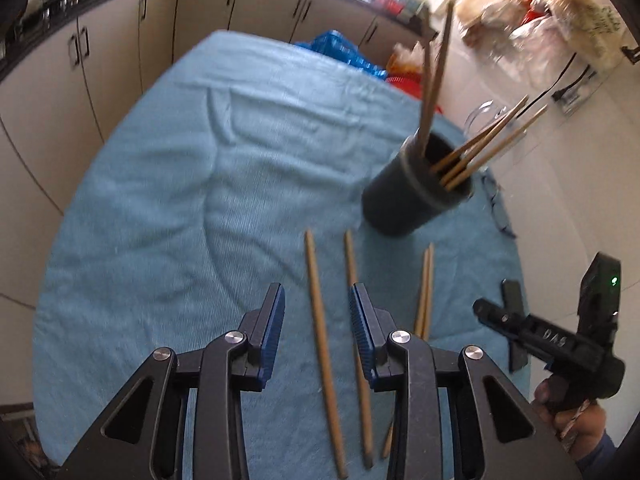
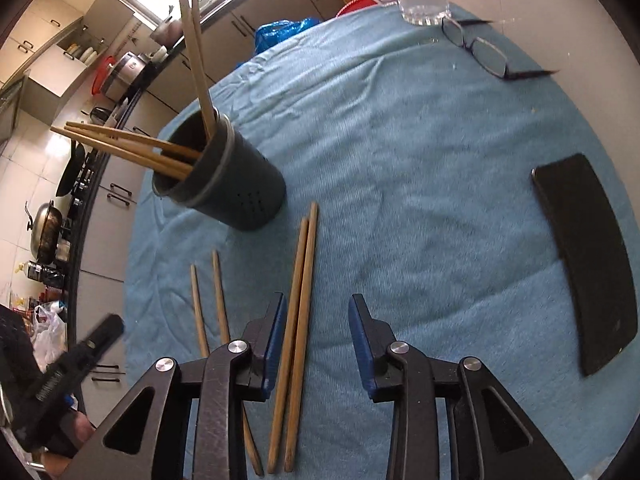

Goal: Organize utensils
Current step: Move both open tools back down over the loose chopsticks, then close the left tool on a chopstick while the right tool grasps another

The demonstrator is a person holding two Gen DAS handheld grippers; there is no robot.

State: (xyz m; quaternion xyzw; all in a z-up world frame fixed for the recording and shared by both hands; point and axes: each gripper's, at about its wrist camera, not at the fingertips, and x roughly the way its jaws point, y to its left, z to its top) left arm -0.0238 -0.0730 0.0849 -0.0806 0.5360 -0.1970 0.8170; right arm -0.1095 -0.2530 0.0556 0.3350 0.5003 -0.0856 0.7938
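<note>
Chopsticks [image 2: 298, 336] lie near holder [image 2: 240, 188], phone [image 2: 588, 264].

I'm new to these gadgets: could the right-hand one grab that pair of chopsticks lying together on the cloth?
Probably yes. The right gripper has its jaws open, the paired chopsticks lie flat between them, and nothing covers them.

Four wooden chopsticks lie flat on my blue-clothed surface — a separated pair [image 1: 320, 320] and a touching pair [image 2: 298, 320] — near the upright dark holder [image 2: 224, 176], with six more [image 2: 132, 148] leaning inside.
</note>
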